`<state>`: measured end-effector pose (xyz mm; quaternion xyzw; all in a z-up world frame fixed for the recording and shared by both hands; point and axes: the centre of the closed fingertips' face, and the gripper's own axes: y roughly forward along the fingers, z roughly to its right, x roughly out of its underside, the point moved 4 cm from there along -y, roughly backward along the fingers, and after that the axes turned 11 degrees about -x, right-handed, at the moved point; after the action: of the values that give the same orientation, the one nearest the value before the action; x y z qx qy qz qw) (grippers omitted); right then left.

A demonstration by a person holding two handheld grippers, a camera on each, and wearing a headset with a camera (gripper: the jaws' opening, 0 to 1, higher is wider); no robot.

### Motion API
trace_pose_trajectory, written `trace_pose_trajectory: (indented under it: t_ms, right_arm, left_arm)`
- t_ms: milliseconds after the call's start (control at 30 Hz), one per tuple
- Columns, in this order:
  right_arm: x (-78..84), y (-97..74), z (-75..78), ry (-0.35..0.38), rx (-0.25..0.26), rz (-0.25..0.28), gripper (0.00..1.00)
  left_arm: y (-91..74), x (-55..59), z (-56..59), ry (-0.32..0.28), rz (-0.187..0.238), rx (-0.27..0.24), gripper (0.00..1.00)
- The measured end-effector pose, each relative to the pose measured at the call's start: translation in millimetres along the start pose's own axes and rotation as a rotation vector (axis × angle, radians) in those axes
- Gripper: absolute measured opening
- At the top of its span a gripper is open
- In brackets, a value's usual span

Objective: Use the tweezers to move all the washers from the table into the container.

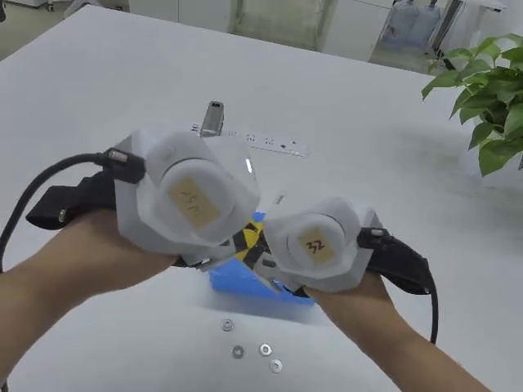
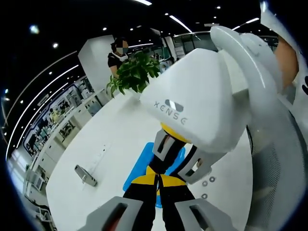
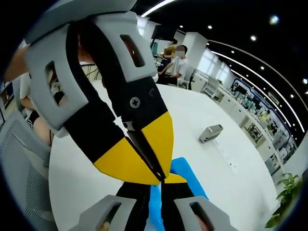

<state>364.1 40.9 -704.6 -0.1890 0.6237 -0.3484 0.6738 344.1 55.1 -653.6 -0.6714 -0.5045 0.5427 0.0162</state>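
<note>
Because the four washers (image 1: 265, 349) lie loose on the white table (image 1: 368, 147) at the bottom centre of the head view, just short of the blue container (image 1: 237, 287), I judge the moving has hardly begun. Just above them in the frame both tools hang over the container with their tips aimed at each other and almost touching. That looks more like one handing something to the other, or steadying it, than a reach for a washer. The left gripper (image 2: 159, 182) has its yellow-tipped jaws pressed together; whether anything thin is pinched between them I cannot tell. The right gripper (image 3: 159, 190) meets it tip to tip, and its own tips are covered by the other's, so I cannot tell whether they are apart or together. Where the container's blue floor shows around the jaws it holds no washer; the rest is hidden. Higher in the frame a small metal object (image 1: 212, 118) lies beside a white strip (image 1: 274, 145), and a potted plant (image 1: 490, 98) stands at the upper right edge.
</note>
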Motion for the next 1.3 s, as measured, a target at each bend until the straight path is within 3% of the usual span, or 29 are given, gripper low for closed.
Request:
trace_pose_trajectory:
  t_ms: [200,367,733,900,1300]
  right_arm:
    - [9.3,13.2,-1.5,0.029,-0.006,-0.01,0.03]
    - [17.5,20.9,-0.3,0.043,-0.01,-0.023,0.03]
    - [26.1,34.0,-0.3,0.069,-0.03,-0.045,0.03]
    - [25.2,33.4,2.1,0.084,-0.029,-0.031,0.03]
    - [24.2,30.2,-3.2,0.075,-0.023,-0.025,0.04]
  left_arm:
    - [8.9,11.0,4.9,0.013,-0.03,0.001,0.0]
    - [16.8,20.2,5.5,-0.018,-0.041,0.009,0.0]
    - [27.0,31.9,8.3,-0.023,-0.066,0.01,0.0]
    - [26.8,31.5,5.0,-0.05,-0.049,0.005,0.0]
    - [21.3,32.2,8.1,-0.076,-0.051,0.0,0.0]
